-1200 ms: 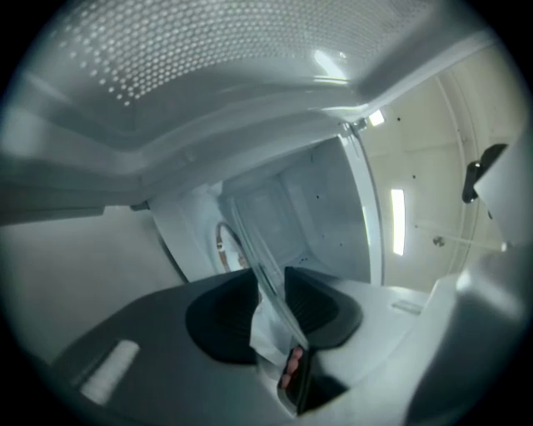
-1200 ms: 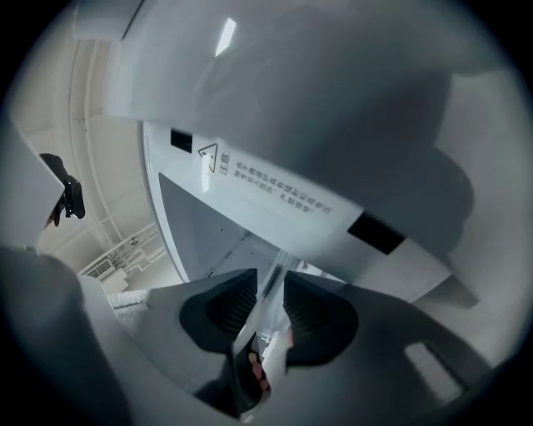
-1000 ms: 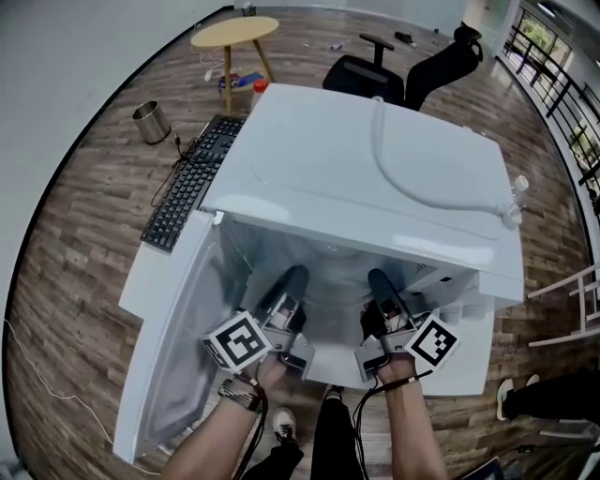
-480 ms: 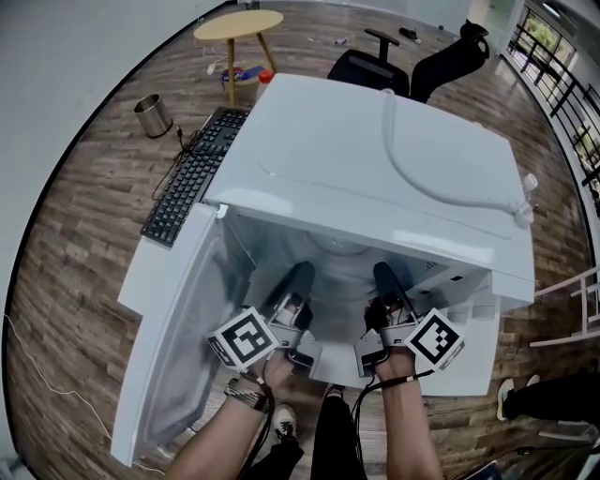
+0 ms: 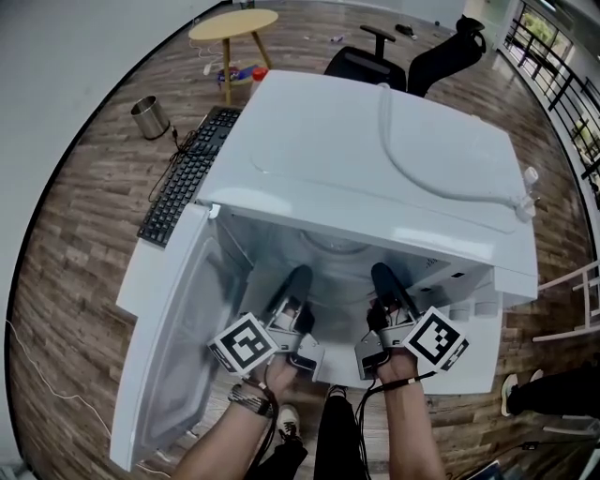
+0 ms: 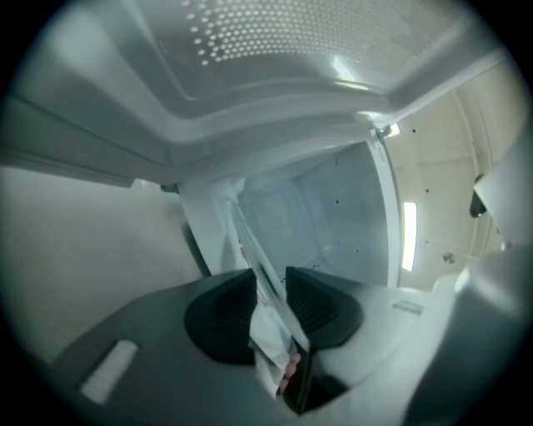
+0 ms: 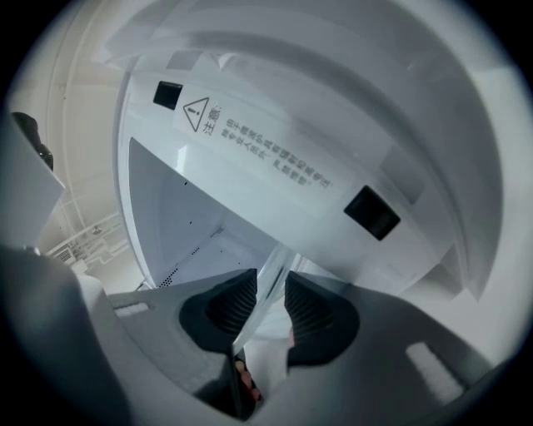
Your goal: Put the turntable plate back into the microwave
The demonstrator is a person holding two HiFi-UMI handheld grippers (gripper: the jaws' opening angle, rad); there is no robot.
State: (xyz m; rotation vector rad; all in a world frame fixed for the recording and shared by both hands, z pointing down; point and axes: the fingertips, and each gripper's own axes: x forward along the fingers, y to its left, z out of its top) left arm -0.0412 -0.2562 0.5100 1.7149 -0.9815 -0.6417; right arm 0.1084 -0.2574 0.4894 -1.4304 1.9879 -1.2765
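The white microwave (image 5: pixel 375 159) stands with its door (image 5: pixel 178 347) swung open to the left. The clear glass turntable plate (image 5: pixel 334 247) lies about level in the mouth of the cavity, mostly hidden under the top. My left gripper (image 5: pixel 298 277) is shut on the plate's left rim, which shows as a glass edge (image 6: pixel 250 250) between the ribbed pads of that gripper (image 6: pixel 271 304). On the right rim my right gripper (image 5: pixel 382 276) is shut too, the glass edge (image 7: pixel 271 279) pinched between its pads (image 7: pixel 268 304).
A grey cable (image 5: pixel 412 178) loops over the microwave's top. A black keyboard (image 5: pixel 183 183), a metal cup (image 5: pixel 150 117), a round yellow table (image 5: pixel 234 28) and a black office chair (image 5: pixel 403 61) stand on the wooden floor behind. A warning label (image 7: pixel 266 154) sits inside the door frame.
Both grippers keep their hold on the plate and stay almost in place; only the head view has shifted slightly.
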